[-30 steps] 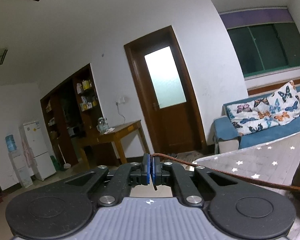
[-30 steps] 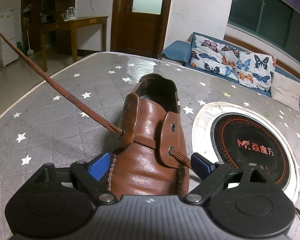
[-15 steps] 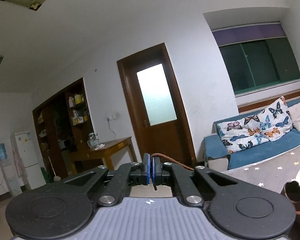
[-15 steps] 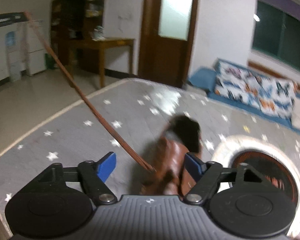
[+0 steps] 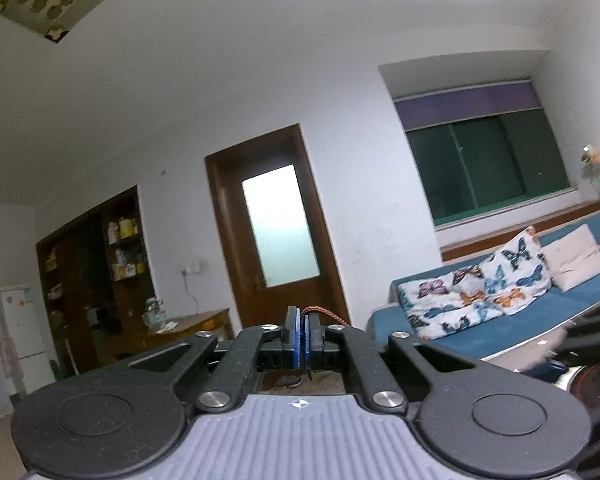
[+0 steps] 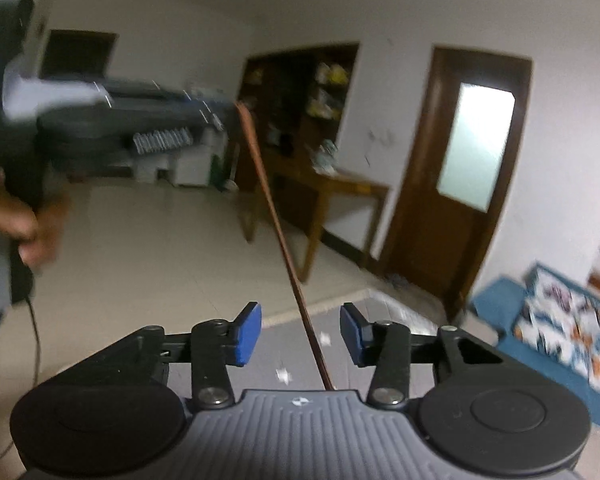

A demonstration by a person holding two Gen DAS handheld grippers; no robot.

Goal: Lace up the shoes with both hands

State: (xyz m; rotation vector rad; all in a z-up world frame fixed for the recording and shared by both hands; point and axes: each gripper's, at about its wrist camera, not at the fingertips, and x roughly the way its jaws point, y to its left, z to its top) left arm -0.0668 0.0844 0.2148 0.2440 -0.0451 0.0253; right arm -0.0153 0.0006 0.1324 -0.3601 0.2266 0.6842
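Shoelace [image 6: 278, 232], brown and braided, runs taut as a diagonal line through the right wrist view, from my left gripper [image 6: 220, 110] high at the upper left down past the near edge of my right gripper [image 6: 300, 334]. Shoe itself is not in either view now; only the grey star-print table [image 6: 380, 368] shows below the right fingers, with the blue sofa [image 5: 500, 320] beyond it.

Left gripper [image 5: 302, 338]: pads pressed together, pinching the lace end, a short braided loop poking out above them. My left hand [image 6: 24, 220] is blurred around the handle.

Right gripper: jaws closing, blue pads [image 6: 246, 334] not yet touching anything. The lace passes between them, slightly nearer the right pad, free of both.

Step in hand, as I judge it: catch the stretched lace with the right while the left keeps it tight. To do it well, hold the left steady so the line does not slacken or swing, centre the lace between the right pads, and close squarely on it. Blur suggests fast motion; slowing down before the pinch would lower the risk of the lace slipping off a pad edge.
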